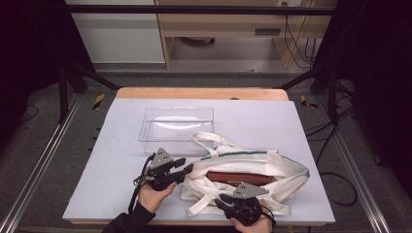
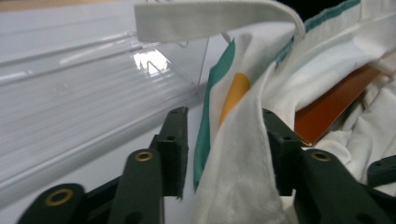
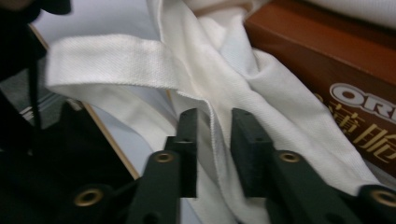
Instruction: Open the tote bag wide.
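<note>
A white cloth tote bag (image 1: 272, 165) with green trim lies on its side at the table's front. A brown box (image 1: 238, 177) sits in its mouth. My left gripper (image 1: 187, 167) is at the bag's left edge. In the left gripper view its jaws (image 2: 225, 116) stand apart with the bag's rim (image 2: 243, 163) hanging between them, and the box (image 2: 327, 112) shows beyond. My right gripper (image 1: 223, 198) is at the bag's front edge. Its jaws (image 3: 215, 116) are apart around the hem (image 3: 261, 93) without pressing it. The box (image 3: 336, 60) lies beyond, a handle strap (image 3: 107, 60) to the left.
A clear plastic container (image 1: 177, 124) stands open and empty behind the bag, and it shows close at the left in the left gripper view (image 2: 93, 102). The pale blue table mat (image 1: 116, 145) has free room at left and far right. The table's front edge runs just under my hands.
</note>
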The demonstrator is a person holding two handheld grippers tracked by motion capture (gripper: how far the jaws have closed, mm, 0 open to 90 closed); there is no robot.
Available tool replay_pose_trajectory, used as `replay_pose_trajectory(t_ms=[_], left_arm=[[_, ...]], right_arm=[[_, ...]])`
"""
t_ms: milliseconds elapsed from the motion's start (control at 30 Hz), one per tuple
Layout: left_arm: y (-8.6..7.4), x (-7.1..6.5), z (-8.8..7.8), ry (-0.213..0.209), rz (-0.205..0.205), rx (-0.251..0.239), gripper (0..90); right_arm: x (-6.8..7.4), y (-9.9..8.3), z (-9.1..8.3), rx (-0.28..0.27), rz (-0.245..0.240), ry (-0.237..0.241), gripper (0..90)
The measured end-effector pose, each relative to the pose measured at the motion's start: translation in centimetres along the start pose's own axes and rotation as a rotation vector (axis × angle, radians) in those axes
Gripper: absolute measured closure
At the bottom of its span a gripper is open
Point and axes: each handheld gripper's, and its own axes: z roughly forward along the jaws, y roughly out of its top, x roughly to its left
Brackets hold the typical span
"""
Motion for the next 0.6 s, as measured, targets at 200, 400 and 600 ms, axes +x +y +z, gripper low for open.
replay_pose_trajectory(t_ms=[200, 400, 600], left_arm=[[1.6, -0.2, -0.7, -0.031, 0.043, -0.060, 42.7], [2.4, -0.3, 1.1, -0.052, 0.075, -0.012, 40.3], [2.0, -0.1, 3.3, -0.065, 0.093, 0.080, 47.8]], right_arm=[[-0.3, 1.5, -3.7, -0.110, -0.025, -0.046, 58.5], [-3.4, 3.3, -8.1, -0.212, 0.004, -0.219, 52.5], [-6.8, 4.3, -9.7, -0.217, 0.020, -0.359, 44.7]])
